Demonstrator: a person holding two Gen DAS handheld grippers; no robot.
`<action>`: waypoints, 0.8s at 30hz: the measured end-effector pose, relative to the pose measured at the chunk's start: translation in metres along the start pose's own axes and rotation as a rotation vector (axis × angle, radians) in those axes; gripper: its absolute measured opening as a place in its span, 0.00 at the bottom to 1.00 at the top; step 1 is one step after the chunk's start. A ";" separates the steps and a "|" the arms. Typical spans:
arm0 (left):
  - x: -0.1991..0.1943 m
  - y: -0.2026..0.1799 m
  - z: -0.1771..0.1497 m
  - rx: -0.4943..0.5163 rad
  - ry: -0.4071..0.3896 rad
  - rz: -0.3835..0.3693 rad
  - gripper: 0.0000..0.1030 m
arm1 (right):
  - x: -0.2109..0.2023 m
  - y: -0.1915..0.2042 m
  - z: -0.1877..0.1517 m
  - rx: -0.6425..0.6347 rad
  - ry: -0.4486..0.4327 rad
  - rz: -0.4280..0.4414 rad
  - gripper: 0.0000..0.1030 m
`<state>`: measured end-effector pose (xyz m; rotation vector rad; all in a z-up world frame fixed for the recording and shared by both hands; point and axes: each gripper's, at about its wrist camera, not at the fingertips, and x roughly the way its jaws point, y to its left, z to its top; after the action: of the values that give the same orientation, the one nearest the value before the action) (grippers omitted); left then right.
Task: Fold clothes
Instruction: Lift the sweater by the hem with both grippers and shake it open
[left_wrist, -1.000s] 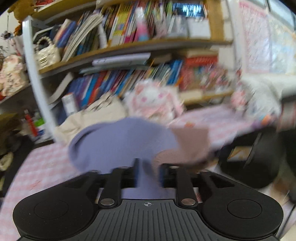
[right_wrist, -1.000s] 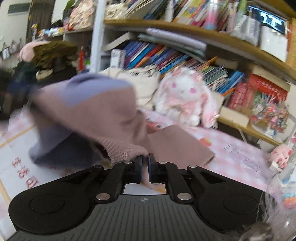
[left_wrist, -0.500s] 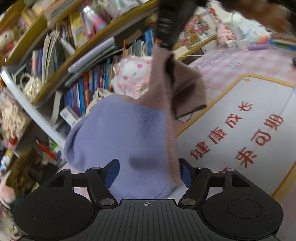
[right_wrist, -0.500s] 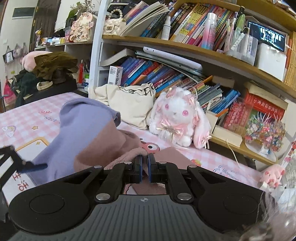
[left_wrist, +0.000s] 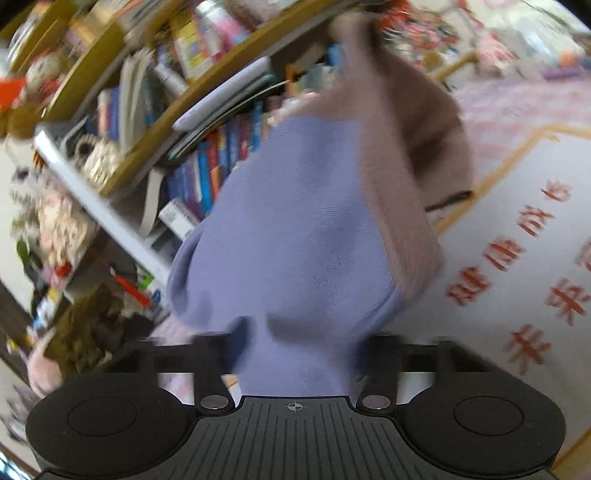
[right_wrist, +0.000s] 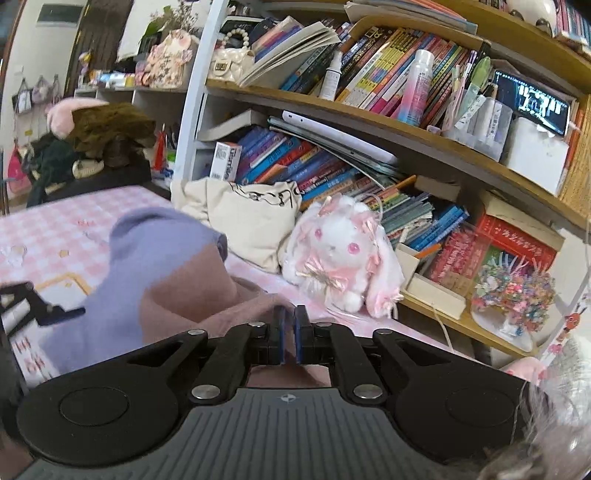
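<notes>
1. Right gripper (right_wrist: 289, 334) — jaws nearly together, pinched on the mauve part of the sweater (right_wrist: 173, 280).
2. Left gripper (left_wrist: 301, 343) — jaws wide apart, lilac knit draped between them; nothing clamped. Its view is motion-blurred.
3. Sweater is two-tone, lilac and mauve. In the left view it hangs in front of the camera, lilac panel (left_wrist: 295, 229) nearest, mauve part rising to the upper right. Cannot tell what holds the top end there — blurred.
4. In the right view the sweater bunches at left of the gripper, lilac part toward the far left, over the pink checked cloth (right_wrist: 44, 225).
5. Left gripper's finger (right_wrist: 55, 314) shows at the left edge of the right view, beside the lilac part.
6. White mat (left_wrist: 517, 251) with red characters and a gold border lies under and right of the sweater in the left view.
7. Behind: bookshelf (right_wrist: 369, 122) full of books, a white-pink plush rabbit (right_wrist: 343, 258) and a cream tote (right_wrist: 251, 218) at its foot.
</notes>
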<state>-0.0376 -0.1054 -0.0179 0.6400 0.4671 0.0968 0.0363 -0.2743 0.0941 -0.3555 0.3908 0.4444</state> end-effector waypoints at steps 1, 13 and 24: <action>0.000 0.011 0.000 -0.037 0.004 0.007 0.07 | -0.003 0.000 -0.005 -0.006 0.003 -0.007 0.04; -0.043 0.117 0.069 -0.302 -0.199 0.038 0.06 | -0.011 0.058 -0.088 -0.270 0.147 0.184 0.66; -0.066 0.121 0.094 -0.293 -0.238 -0.002 0.06 | 0.007 0.106 -0.091 -0.330 0.049 0.105 0.78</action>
<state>-0.0478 -0.0757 0.1456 0.3573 0.2177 0.0841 -0.0341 -0.2197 -0.0133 -0.6690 0.3856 0.6057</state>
